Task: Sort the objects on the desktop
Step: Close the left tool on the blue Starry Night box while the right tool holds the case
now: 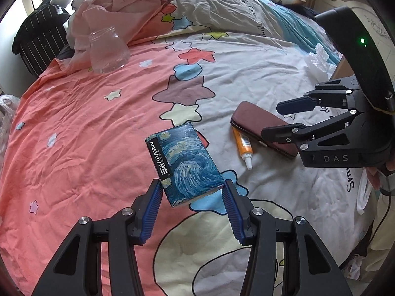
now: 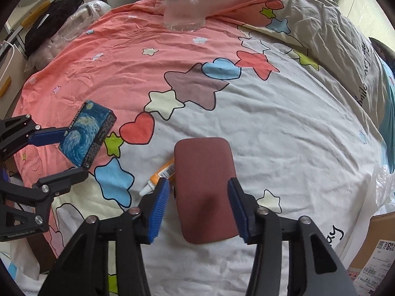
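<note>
A blue swirl-painted box (image 1: 184, 166) lies on the bed sheet; my left gripper (image 1: 192, 187) is open with its fingers on either side of the box's near end. The box also shows in the right wrist view (image 2: 86, 135). A maroon flat case (image 2: 203, 185) lies on the white part of the sheet; my right gripper (image 2: 198, 185) is open and straddles its near half. The case also shows in the left wrist view (image 1: 259, 125), with the right gripper (image 1: 274, 118) around it. An orange glue tube (image 1: 243, 148) lies beside the case, also seen in the right wrist view (image 2: 163, 172).
A clear glass jar (image 1: 108, 50) stands upside down at the far side of the sheet, next to a heap of pink cloth (image 1: 118, 7). A cardboard box (image 2: 372, 249) sits at the right edge. A rumpled duvet (image 1: 246, 9) lies behind.
</note>
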